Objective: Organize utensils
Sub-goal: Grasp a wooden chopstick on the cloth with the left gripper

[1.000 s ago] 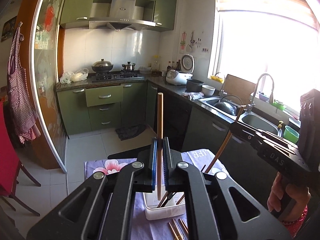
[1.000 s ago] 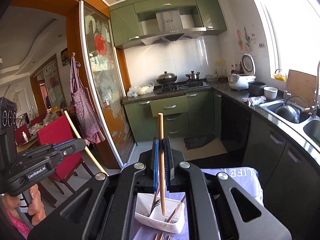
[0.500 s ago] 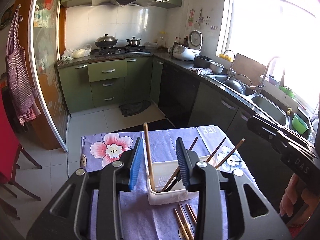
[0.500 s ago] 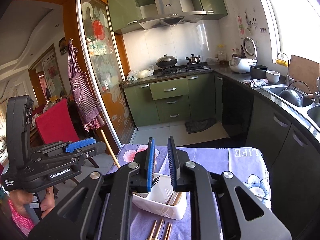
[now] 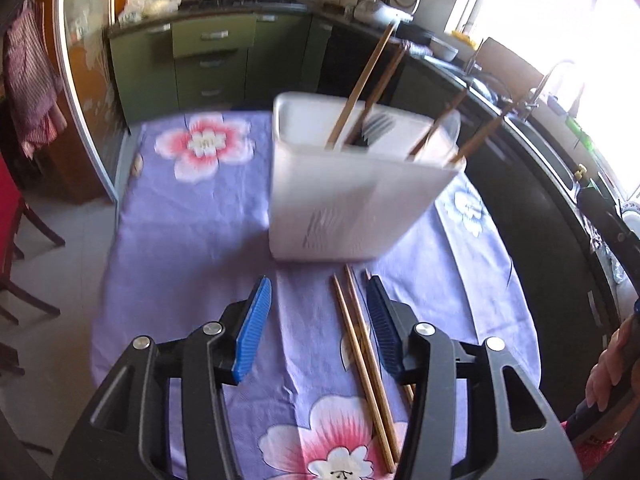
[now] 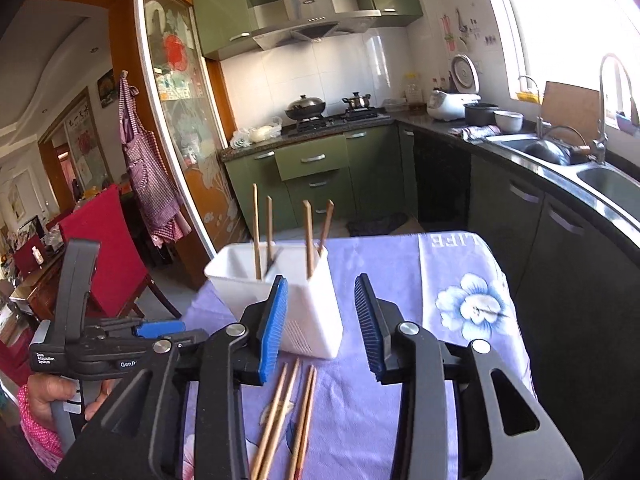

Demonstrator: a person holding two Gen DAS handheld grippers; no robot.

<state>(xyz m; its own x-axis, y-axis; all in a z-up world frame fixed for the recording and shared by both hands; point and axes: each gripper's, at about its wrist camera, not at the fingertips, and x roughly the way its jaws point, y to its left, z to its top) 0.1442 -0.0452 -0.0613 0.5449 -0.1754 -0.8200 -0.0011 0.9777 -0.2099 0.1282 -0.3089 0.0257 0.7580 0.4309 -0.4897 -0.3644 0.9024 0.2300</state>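
A white plastic utensil holder [image 5: 360, 184] stands on the purple flowered tablecloth [image 5: 192, 216]. Several wooden chopsticks [image 5: 360, 84] and a dark fork [image 5: 372, 128] stand in it. It also shows in the right wrist view [image 6: 304, 296] with chopsticks [image 6: 308, 232] upright inside. More chopsticks [image 5: 360, 340] lie loose on the cloth in front of it, also in the right wrist view [image 6: 288, 412]. My left gripper [image 5: 320, 320] is open and empty, low over the loose chopsticks. My right gripper [image 6: 320, 328] is open and empty, just in front of the holder.
The left gripper's body [image 6: 92, 344] sits at the left of the right wrist view. A red chair [image 6: 104, 240] stands left of the table. Dark cabinets and a sink [image 6: 580, 168] run along the right. Green cabinets and a stove [image 6: 320, 120] are at the back.
Both grippers held a chopstick upright a second ago, opened over the holder and let them drop in. Both have since moved down toward the cloth and the loose chopsticks.
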